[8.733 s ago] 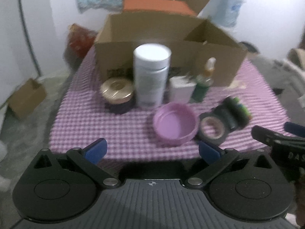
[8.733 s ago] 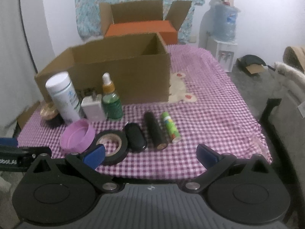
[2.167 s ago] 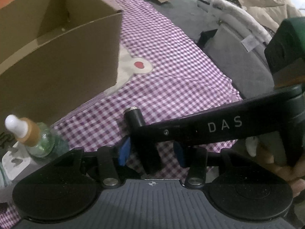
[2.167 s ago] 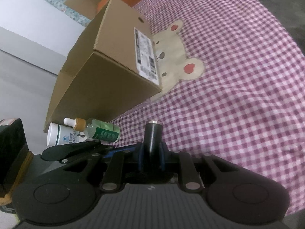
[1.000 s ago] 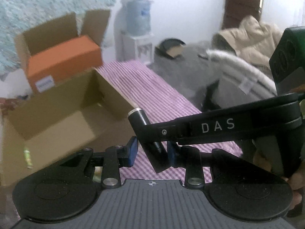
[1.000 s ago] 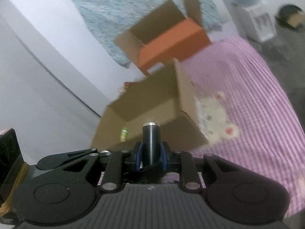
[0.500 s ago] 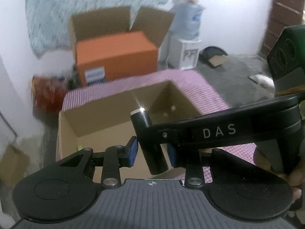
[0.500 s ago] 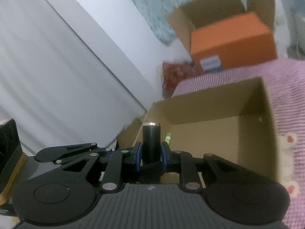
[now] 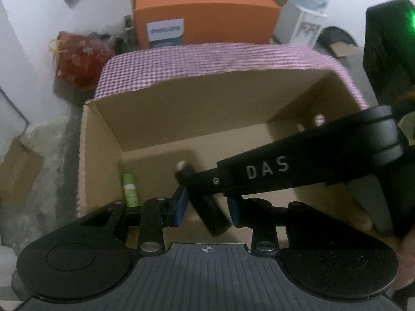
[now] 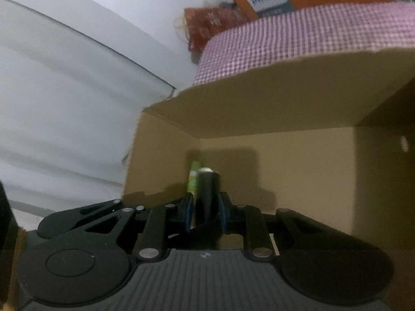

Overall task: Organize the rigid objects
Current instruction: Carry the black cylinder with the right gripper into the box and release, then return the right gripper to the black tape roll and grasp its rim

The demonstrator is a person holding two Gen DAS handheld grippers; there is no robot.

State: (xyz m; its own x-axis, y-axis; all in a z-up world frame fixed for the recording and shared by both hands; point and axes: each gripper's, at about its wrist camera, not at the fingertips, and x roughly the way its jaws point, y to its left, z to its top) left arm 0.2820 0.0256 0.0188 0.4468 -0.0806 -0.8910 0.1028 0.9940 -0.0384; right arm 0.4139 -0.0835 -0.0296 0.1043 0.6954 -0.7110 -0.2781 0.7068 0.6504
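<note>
Now that both hands have swung from the table to over the open brown cardboard box (image 9: 166,119), the right gripper (image 10: 206,216) and left gripper (image 9: 207,208) are together clamping the black cylindrical tube (image 10: 207,194) just above the green tube (image 9: 131,190) lying inside, nearing release.

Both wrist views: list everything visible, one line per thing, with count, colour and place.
cardboard box: one, brown, open, on the cloth.
green tube: one, lying on the box floor by its left wall.
black cylinder: one, held over the box.
checked cloth: one, pink and white, under the box.
orange box: one, behind the cloth.
red bag: one, back left.
water dispenser: one, white, back right.
left gripper: jaws shut on the cylinder.
right gripper: jaws shut on the cylinder.
</note>
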